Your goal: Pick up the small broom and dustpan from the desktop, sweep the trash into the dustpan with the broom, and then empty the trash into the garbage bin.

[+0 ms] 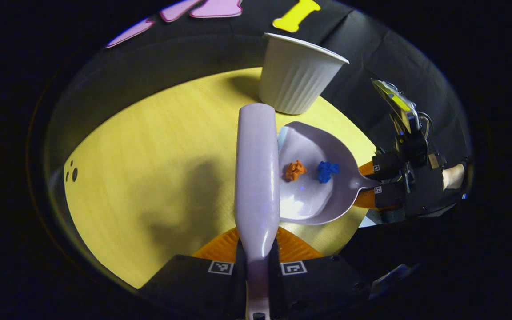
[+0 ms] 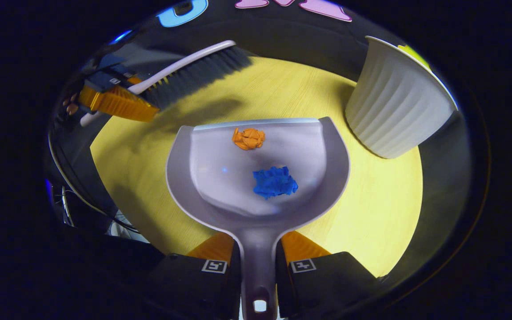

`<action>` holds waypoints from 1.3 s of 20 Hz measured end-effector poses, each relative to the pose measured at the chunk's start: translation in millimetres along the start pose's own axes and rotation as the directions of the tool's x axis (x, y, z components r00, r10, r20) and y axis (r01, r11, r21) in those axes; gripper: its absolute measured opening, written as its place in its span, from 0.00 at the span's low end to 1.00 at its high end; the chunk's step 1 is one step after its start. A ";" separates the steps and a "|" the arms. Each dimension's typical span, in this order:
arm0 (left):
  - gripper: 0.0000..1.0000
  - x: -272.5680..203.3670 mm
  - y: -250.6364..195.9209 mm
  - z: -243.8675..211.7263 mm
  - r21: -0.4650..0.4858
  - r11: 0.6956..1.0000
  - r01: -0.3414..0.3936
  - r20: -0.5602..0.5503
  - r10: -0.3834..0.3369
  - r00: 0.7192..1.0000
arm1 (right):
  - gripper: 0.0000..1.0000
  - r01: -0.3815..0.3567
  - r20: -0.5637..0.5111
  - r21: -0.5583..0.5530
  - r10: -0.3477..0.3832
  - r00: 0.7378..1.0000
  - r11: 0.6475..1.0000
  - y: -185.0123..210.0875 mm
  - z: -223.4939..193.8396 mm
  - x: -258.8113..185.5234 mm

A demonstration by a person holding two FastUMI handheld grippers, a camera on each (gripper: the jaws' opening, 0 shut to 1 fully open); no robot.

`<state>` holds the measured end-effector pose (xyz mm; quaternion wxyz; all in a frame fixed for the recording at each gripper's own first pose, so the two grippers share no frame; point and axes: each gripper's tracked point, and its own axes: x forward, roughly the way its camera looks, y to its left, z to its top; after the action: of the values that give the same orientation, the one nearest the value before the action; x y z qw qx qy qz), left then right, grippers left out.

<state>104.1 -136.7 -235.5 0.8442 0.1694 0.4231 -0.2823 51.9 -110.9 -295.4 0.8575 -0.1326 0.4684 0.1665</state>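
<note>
Two fingers of the left gripper (image 1: 257,262) squeeze the broom (image 1: 257,178) by its handle, and the right gripper (image 2: 258,262) squeezes the dustpan (image 2: 258,178) by its handle.

Both tongs are closed tight on what they carry. In the left gripper view, the broom points forward over the yellow desktop (image 1: 149,155), just beside the dustpan. An orange paper ball (image 2: 248,138) and a blue paper ball (image 2: 275,182) sit inside the dustpan, a little apart. In the right gripper view, the broom's dark bristles (image 2: 198,73) show off to the left. The white garbage bin (image 2: 394,106) stands upright on the desktop near the dustpan's front corner.
</note>
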 end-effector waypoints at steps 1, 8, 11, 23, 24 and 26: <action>0.23 2.0 7.3 -13.2 -0.031 0.998 -0.047 0.028 0.048 0.998 | 0.37 0.005 0.010 0.005 -0.005 1.000 1.000 -1.8 2.0 -7.9; 0.24 26.8 -3.1 -137.3 -0.229 0.962 -0.152 0.050 0.167 0.985 | 0.37 0.042 0.068 0.032 -0.044 0.997 0.999 -27.4 22.2 -79.7; 0.24 13.2 -6.1 -163.5 -0.306 0.941 -0.149 0.045 0.170 0.984 | 0.37 0.027 0.090 0.062 -0.032 0.995 0.998 -39.7 38.9 -116.5; 0.24 7.0 -6.2 -188.5 -0.410 0.898 -0.161 0.037 0.192 0.981 | 0.37 0.094 0.240 0.180 -0.136 0.961 0.979 -141.4 125.5 -209.1; 0.24 4.4 -3.7 -187.1 -0.412 0.896 -0.167 0.037 0.200 0.979 | 0.37 0.127 0.247 0.189 -0.172 0.954 0.974 -160.1 132.0 -211.1; 0.24 -0.6 3.1 -183.3 -0.425 0.887 -0.180 0.041 0.218 0.975 | 0.37 0.181 0.254 0.214 -0.234 0.938 0.960 -197.2 142.8 -214.9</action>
<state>-7.7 -37.8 -342.1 0.9028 0.0146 0.4169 -0.1042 132.4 -270.1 -24.0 0.9360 -0.0756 0.3407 0.0470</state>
